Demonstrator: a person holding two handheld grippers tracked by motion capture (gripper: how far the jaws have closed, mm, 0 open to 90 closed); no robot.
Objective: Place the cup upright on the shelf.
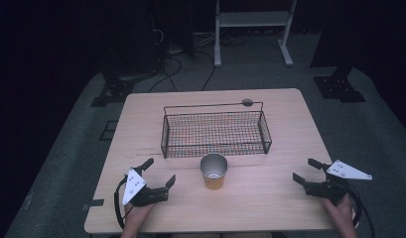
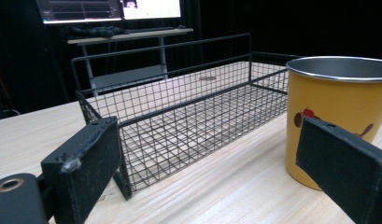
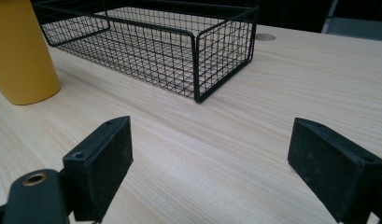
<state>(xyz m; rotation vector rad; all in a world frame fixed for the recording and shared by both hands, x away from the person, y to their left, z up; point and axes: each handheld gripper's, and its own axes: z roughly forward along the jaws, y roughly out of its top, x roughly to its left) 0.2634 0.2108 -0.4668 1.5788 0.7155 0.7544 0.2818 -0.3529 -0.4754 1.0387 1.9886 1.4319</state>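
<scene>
High view: both tongs, left (image 1: 161,172) and right (image 1: 304,170), spread apart, flanking yellow metal cup (image 1: 213,171); black wire basket (image 1: 215,133) behind; light wood table (image 1: 270,198); dark room.

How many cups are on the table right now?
1. A yellow cup with a metal inside stands upright near the table's middle, just in front of the wire basket and between the two open grippers. The basket looks empty, so nothing seems hidden.
</scene>
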